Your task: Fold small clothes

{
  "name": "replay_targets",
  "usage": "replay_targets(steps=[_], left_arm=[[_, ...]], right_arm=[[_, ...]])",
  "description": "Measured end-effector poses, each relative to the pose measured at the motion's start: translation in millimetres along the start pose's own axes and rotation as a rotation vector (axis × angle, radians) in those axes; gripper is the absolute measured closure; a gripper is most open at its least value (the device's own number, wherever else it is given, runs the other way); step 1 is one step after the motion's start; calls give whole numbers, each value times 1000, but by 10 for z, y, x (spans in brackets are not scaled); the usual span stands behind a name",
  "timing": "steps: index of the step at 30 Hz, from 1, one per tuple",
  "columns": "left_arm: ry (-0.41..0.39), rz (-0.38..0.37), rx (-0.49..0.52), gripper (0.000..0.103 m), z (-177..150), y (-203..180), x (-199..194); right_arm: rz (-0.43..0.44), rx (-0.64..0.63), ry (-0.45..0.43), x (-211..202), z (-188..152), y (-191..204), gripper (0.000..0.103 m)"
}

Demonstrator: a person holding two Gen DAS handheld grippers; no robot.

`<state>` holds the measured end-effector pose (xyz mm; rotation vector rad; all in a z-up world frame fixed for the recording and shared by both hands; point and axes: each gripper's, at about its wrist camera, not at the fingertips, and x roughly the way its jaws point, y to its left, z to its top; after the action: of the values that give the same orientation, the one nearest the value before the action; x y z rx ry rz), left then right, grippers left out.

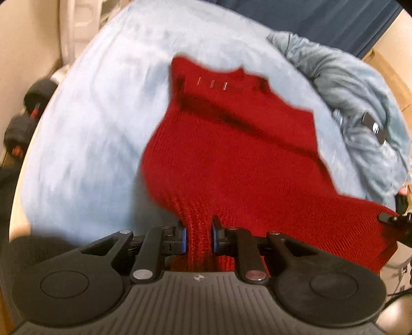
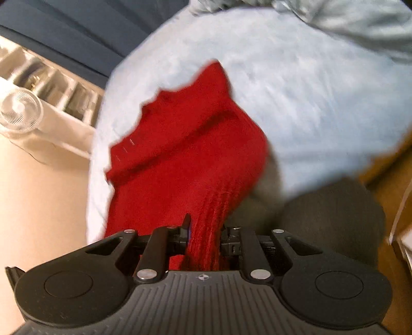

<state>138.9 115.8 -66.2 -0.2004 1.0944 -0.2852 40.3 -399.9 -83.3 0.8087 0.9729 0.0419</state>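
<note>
Red knitted garment (image 1: 231, 144) lies on the pale blue fleece bed cover (image 1: 85, 134), its long axis running straight away from both grippers toward the far collar edge. Left gripper (image 1: 198, 233) and right gripper (image 2: 203, 232) each clench the near ribbed hem, equally near, garment partly lifted

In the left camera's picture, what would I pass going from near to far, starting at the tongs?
Left tongs pinching the hem → red sweater → pale blue blanket → dark blue wall.
</note>
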Motion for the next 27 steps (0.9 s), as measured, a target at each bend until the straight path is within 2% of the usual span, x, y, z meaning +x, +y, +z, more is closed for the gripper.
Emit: replay_targets(steps=[3,5,7,8,9,10,11,12,13,14,16,17,18,20,23,26,27], left_arm=[[-36,-7,-6,84,721,-45,100],[-69,15,-11,83,1345,-77,299],[-99,39,-87,73,1959,-12,580],[-112,56,-126,59,2215,42,719],[-135,91,-170,30,2475,108,860],[-173,139,-191,14,2644,150,928],[-227,209,-209,0,2779,197,985],[-276,262,-232,0,2844,245,1019],[-290,261,-232,0,2862,304,1056],[-280,226,-219,0,2847,365,1124],[-243,189,-186,0,2732,460,1303],[-220,193,-166,0,2626,495,1424],[-189,202,-144,0,2522,513,1558],[-136,218,-114,0,2378,522,1772],[-94,246,-27,0,2291,371,1990],[-118,290,108,1,2336,153,2087],[-139,298,143,17,2349,102,2104]], right_arm=[[24,-2,-23,107,626,264,86],[20,2,-40,303,1110,447,86],[-4,58,-61,605,1626,567,82],[-18,96,-75,790,1877,593,73],[-33,124,-106,963,2102,605,54],[-51,141,-154,1114,2299,584,42],[-68,162,-201,1226,2425,543,27],[-71,172,-244,1289,2496,479,25],[-75,180,-278,1335,2501,393,25],[-81,189,-295,1368,2454,290,25],[-74,143,-269,1491,2318,99,25],[-126,82,-259,1625,2151,-63,25],[-126,82,-259,1625,2151,-63,25],[-208,68,-249,1896,2020,-219,24],[-223,79,-242,2049,2029,-243,25],[-215,68,-254,2225,2090,-244,25],[-208,61,-245,2282,2105,-243,37]])
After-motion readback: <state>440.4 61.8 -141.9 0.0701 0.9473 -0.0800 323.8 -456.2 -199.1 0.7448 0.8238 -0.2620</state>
